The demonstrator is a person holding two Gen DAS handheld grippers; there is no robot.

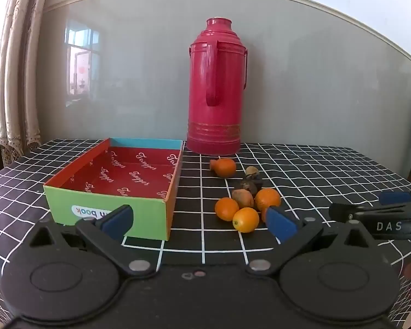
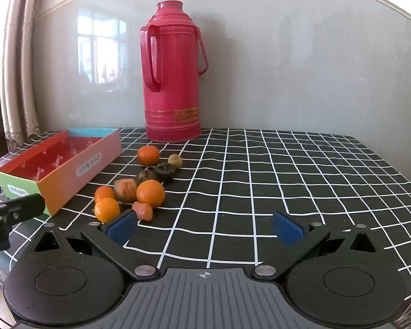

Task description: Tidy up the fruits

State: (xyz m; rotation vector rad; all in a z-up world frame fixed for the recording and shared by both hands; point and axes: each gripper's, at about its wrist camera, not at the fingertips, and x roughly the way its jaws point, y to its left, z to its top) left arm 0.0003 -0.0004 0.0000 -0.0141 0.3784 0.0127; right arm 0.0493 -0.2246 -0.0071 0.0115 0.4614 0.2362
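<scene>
A pile of small oranges [image 1: 245,219] [image 2: 150,193] and brown dried fruits [image 1: 242,198] [image 2: 126,190] lies on the checked tablecloth. One orange [image 1: 225,167] [image 2: 148,155] sits apart, nearer the flask. An empty colourful cardboard box [image 1: 115,205] [image 2: 68,164] with a red inside stands left of the fruit. My left gripper [image 1: 200,219] is open and empty, just before the box corner and the pile. My right gripper [image 2: 205,227] is open and empty, to the right of the pile; its left pad [image 2: 122,229] is close to an orange piece [image 2: 143,210].
A tall red thermos flask [image 1: 216,87] [image 2: 172,71] stands behind the fruit against the grey wall. The table [image 2: 287,178] has open cloth to the right of the fruit. Curtains [image 1: 16,82] hang at the left. The right gripper shows at the right edge of the left wrist view [image 1: 380,213].
</scene>
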